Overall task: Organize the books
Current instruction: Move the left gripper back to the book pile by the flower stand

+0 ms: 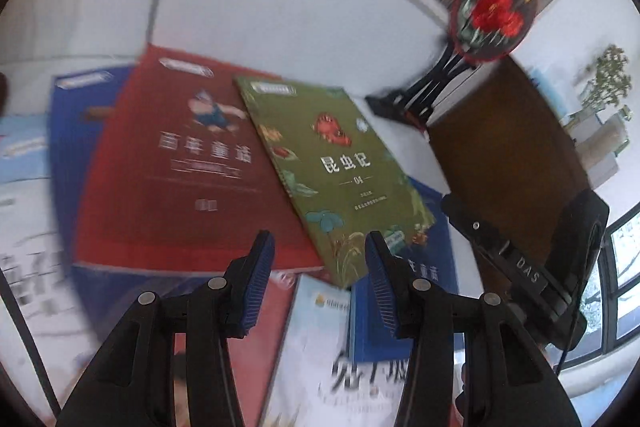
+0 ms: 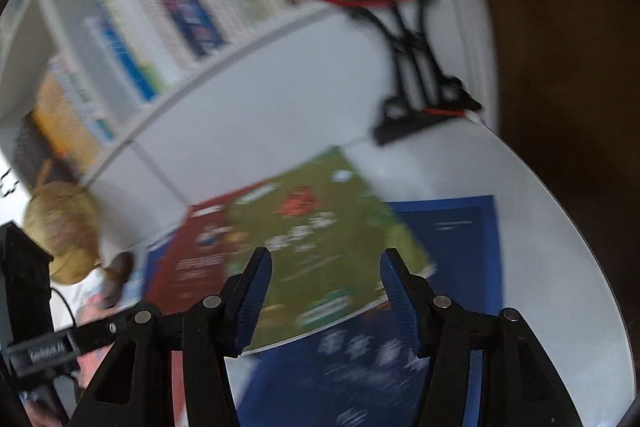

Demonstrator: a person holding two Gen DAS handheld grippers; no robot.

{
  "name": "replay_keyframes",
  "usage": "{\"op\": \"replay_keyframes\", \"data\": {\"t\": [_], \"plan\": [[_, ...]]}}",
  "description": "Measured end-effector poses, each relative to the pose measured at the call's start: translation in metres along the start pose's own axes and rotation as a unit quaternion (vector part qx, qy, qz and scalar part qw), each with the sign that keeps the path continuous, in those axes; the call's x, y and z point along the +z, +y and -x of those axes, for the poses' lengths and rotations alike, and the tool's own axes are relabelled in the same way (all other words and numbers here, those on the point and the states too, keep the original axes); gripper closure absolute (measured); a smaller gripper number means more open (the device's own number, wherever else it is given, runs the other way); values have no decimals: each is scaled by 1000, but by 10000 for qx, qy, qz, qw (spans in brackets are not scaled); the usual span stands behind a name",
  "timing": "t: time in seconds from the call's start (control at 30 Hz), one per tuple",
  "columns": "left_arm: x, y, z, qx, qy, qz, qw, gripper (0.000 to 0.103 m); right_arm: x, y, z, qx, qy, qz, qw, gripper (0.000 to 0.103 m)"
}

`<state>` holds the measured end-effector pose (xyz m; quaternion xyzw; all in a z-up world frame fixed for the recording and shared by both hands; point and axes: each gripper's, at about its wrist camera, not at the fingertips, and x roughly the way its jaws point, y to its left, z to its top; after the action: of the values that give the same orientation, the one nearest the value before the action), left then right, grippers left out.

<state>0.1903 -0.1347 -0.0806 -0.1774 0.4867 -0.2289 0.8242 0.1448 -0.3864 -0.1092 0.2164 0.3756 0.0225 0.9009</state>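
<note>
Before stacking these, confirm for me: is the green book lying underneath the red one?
No. The green book lies on top, its edge overlapping the red book cover.

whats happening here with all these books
A person holds a gripper in each hand over books scattered flat on a white table. The left gripper and right gripper both have open, empty jaws above a green book lying across a red book. Nothing is picked up yet.
</note>
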Motion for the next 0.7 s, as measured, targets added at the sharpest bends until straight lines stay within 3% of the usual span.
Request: {"op": "replay_keyframes", "data": {"t": [0.23,0.47,0.53,0.57,0.6,0.63,0.7], "plan": [[1,-10,-35,-47,156,-270,9995,58,12,-25,-54,-583,465,119,9971,47],[-5,-14,-25,162,273,-549,9980,56,0,-8,-34,-194,929,67,9955,49],[-9,-16,-18,-202,431,-666,9966,56,-9,1,-25,25,1063,114,9943,52],[-13,-17,-17,-550,702,-690,9936,56,-14,8,-22,262,1164,118,9928,60],[-21,-20,-13,-667,912,-677,9913,56,-17,14,-19,412,1247,120,9913,69],[-28,-22,-8,-509,920,-736,9917,56,-23,26,-15,508,1335,177,9896,70],[-35,-20,4,-220,788,-767,9937,56,-34,46,-8,53,1311,469,9902,70]]}}
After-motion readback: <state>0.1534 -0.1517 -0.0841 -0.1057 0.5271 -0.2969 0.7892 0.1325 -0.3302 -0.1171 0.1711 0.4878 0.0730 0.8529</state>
